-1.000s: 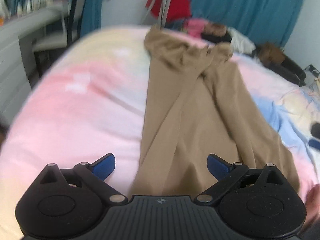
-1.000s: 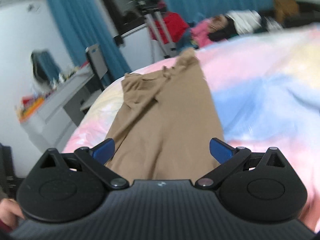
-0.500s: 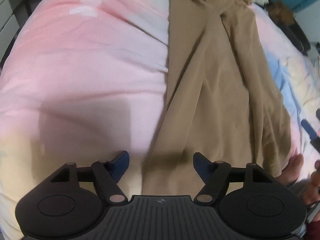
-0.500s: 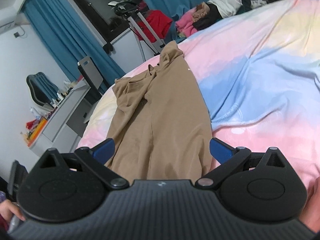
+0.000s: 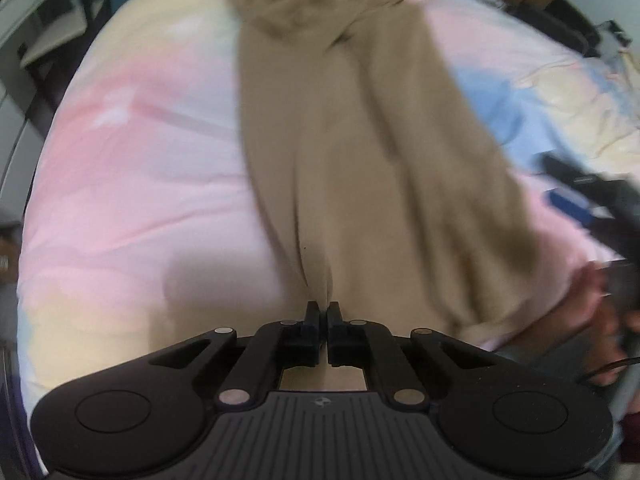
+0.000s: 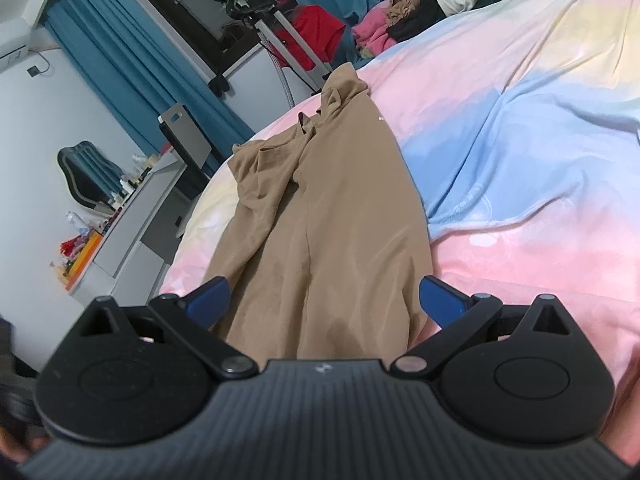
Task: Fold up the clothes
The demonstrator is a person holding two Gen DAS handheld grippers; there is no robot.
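Observation:
Tan trousers (image 5: 360, 152) lie lengthwise on the pastel pink, blue and yellow bedspread (image 5: 140, 184), bunched at the far end. My left gripper (image 5: 323, 312) points steeply down at their near end. Its jaws are closing tight, and a pinched fold of the fabric runs up from between the pads. In the right wrist view the same trousers (image 6: 328, 220) stretch away from my right gripper (image 6: 324, 300). That gripper stands open just over their near edge, its blue fingertips (image 6: 440, 298) clear of the cloth. It also shows blurred at the right of the left wrist view, where a hand (image 5: 592, 300) holds it.
A heap of clothes (image 6: 420, 4) lies at the far end of the bed. A grey desk (image 6: 132, 216) with clutter, a chair (image 6: 184, 136) and a metal stand (image 6: 288, 48) sit off the bed's left side before blue curtains (image 6: 132, 60).
The left gripper went from wide open to shut, pinching the trousers' near edge and lifting with it. The right gripper dipped slightly and stayed open.

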